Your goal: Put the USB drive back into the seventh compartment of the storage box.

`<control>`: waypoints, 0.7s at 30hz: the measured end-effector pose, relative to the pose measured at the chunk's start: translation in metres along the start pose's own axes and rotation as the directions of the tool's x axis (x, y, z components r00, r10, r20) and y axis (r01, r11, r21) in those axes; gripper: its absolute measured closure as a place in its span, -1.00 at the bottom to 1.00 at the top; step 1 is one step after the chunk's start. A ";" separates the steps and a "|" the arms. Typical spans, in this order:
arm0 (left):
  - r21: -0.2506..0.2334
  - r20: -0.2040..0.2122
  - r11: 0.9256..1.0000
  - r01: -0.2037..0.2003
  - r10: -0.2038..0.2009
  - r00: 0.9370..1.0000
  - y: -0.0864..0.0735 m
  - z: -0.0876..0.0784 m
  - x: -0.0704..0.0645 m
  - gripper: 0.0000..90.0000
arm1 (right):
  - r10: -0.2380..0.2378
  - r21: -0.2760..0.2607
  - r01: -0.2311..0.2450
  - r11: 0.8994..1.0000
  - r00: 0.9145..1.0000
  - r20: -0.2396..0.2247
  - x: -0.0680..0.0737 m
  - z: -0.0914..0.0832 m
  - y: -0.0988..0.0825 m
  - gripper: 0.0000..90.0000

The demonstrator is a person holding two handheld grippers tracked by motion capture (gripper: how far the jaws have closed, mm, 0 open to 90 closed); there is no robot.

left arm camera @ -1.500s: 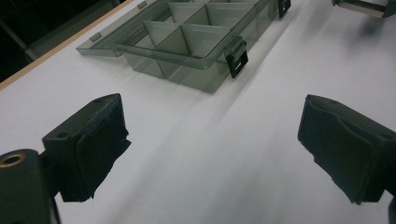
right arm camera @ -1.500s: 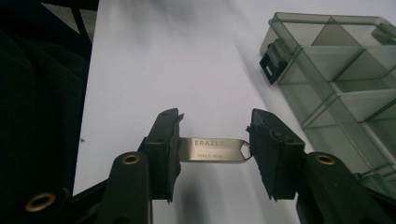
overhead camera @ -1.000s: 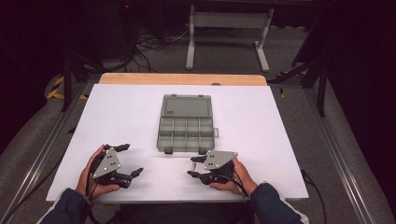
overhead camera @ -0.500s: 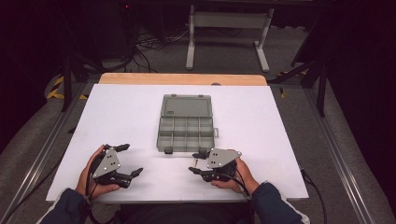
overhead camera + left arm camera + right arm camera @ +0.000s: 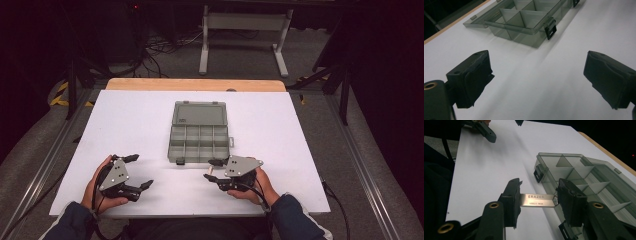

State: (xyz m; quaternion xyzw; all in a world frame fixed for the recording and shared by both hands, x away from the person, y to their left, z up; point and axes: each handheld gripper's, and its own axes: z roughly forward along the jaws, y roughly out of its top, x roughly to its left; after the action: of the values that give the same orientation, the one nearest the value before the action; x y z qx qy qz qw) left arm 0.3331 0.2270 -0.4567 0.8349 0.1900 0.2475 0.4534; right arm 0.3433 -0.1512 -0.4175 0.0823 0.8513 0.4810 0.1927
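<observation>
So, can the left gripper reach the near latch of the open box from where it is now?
Probably yes: the left gripper is open, and bare white table lies between it and the latch.

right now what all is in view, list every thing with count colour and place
compartment box: one, clear grey, lid open and lying flat, middle of the table, black latches on its near edge
usb stick: one, silver metal, printed ERAZER, clamped end to end between the right gripper's jaws, just in front of the box's near right corner
table: one, white top with a wooden strip along the far edge
metal stand: one, pale grey, on the floor beyond the table
cables: several, black, on the floor behind the table
left gripper: one, black with a grey plate, jaws wide apart and holding nothing, near left of the table
right gripper: one, black with a grey plate, near right, shut on the stick
sleeves: two, dark blue, bottom edge
</observation>
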 end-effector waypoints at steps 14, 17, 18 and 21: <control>-0.001 0.001 1.000 -0.009 0.009 1.000 0.000 0.000 -0.001 -0.81 | -0.003 -0.014 0.004 1.000 0.999 0.042 -0.007 -0.009 0.002 0.20; 0.002 0.000 1.000 -0.007 0.007 1.000 0.000 0.000 0.000 -0.81 | -0.006 -0.014 0.007 1.000 0.999 0.049 -0.008 -0.010 0.002 0.20; 0.001 0.002 1.000 -0.007 0.007 1.000 0.000 0.000 -0.001 -0.81 | -0.009 -0.012 0.009 1.000 0.999 0.053 -0.009 -0.010 0.002 0.20; 0.001 0.002 1.000 -0.007 0.007 1.000 0.000 0.000 0.000 -0.81 | -0.007 -0.016 0.008 1.000 0.998 0.059 -0.010 -0.012 0.002 0.20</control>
State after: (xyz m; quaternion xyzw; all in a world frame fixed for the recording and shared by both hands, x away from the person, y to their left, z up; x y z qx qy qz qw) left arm 0.3328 0.2266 -0.4568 0.8360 0.1869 0.2483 0.4522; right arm 0.3472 -0.1624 -0.4076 0.0916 0.8418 0.4843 0.2201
